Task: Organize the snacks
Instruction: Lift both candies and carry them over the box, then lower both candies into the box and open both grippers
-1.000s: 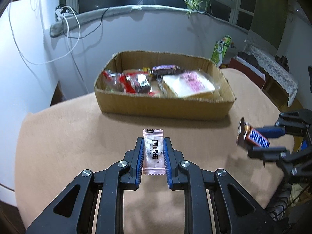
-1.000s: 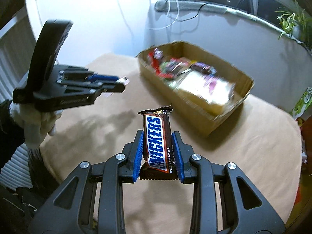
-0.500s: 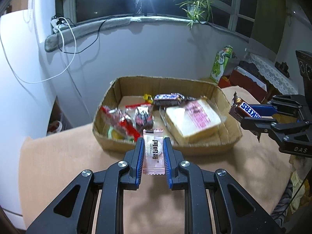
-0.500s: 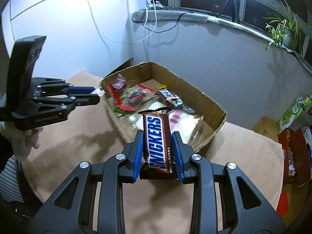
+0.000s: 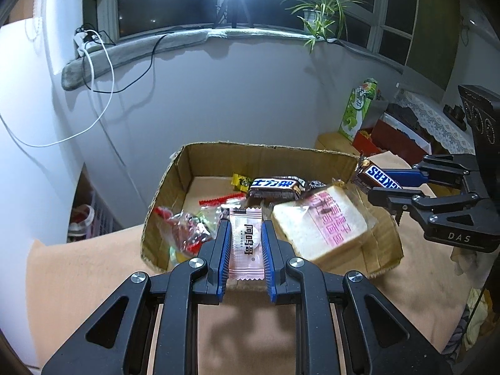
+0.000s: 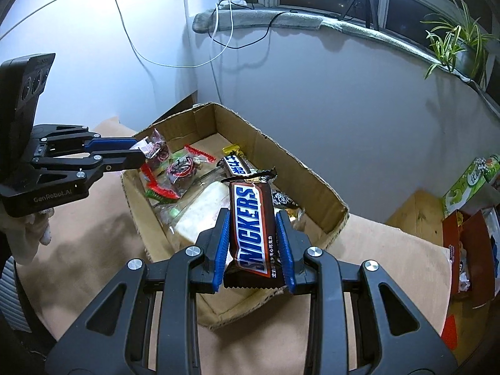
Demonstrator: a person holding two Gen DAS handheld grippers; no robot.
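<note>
Snacks mid-delivery: brown Snickers bar clamped in right claw, pink-white candy sachet pinched in left claw, both poised over open cardboard box on tan-covered bench. Next, probably: lower inside, release clear of wrapped bread.

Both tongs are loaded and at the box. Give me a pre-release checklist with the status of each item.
1. Left tongs gripping the pink-white candy packet: ok, blue pads press both its sides.
2. Right tongs gripping the Snickers bar: ok, clamped between the pads.
3. Cardboard box open and reachable: ok, no lid, both tongs at its rim.
4. Free room inside: ok, bare floor at the far left corner; the bread pack fills the right side.
5. Tongs apart from each other: ok, a clear gap shows between them.
6. Packet fully past the near wall: cannot tell, the fingers hide that edge.
</note>
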